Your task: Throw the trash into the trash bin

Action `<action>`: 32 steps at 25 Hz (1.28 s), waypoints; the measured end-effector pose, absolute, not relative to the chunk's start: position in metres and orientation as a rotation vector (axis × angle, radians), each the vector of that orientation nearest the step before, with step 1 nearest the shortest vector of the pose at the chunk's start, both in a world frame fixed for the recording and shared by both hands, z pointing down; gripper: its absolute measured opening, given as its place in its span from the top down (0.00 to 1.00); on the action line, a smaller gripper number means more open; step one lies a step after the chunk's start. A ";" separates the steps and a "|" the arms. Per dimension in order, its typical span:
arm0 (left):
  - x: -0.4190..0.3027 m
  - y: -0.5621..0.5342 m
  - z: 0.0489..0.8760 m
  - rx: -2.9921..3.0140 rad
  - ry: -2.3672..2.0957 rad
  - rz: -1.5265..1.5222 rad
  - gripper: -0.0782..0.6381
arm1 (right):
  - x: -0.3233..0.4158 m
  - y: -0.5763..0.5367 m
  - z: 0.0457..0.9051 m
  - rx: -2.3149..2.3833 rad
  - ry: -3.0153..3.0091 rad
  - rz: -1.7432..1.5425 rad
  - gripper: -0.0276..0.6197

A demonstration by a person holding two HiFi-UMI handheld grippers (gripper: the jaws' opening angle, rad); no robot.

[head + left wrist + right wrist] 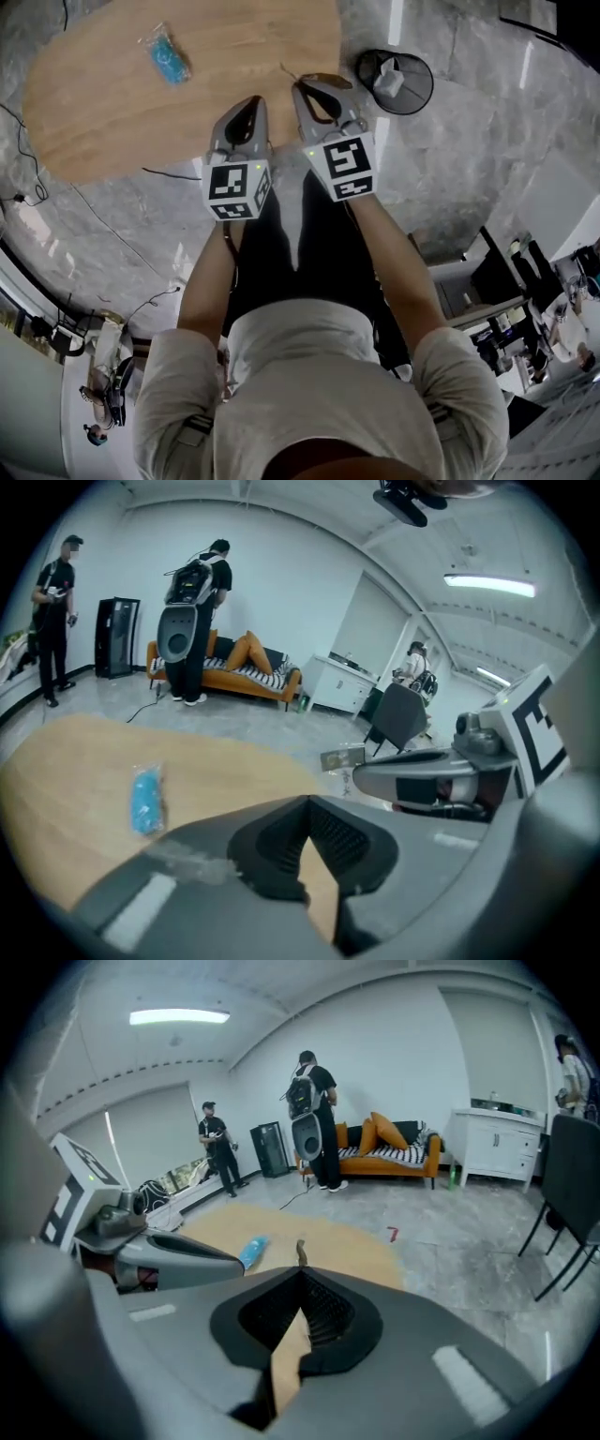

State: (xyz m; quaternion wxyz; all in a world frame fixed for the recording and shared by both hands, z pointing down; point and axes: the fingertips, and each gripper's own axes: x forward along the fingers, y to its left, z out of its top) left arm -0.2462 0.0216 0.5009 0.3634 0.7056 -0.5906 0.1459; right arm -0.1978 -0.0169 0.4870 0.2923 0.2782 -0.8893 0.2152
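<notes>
Right gripper (300, 1274): jaws pressed together on a small flat olive-brown wrapper (342, 758), pinched by one edge so the rest pokes past the tips, probably so it falls clean on release. It is held over the edge of the oval light-wood table (234, 37), on the side nearest the round black mesh trash bin (419, 92) on the floor; a white scrap (387, 80) sits inside. Left gripper (307, 803): jaws closed on nothing, riding alongside. A blue packet in clear film (169, 56) lies on the table, well apart, likely next to go

Head cam overhead; table (94, 122) in all
</notes>
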 end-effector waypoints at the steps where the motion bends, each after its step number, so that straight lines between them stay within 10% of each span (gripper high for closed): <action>1: -0.230 0.015 0.496 1.846 -1.499 0.382 0.87 | -0.180 -0.020 0.483 0.788 -2.365 0.582 0.95; 32: 0.144 -0.070 0.534 2.086 -1.148 0.653 0.87 | 0.222 -0.063 0.516 1.542 -2.175 1.018 0.95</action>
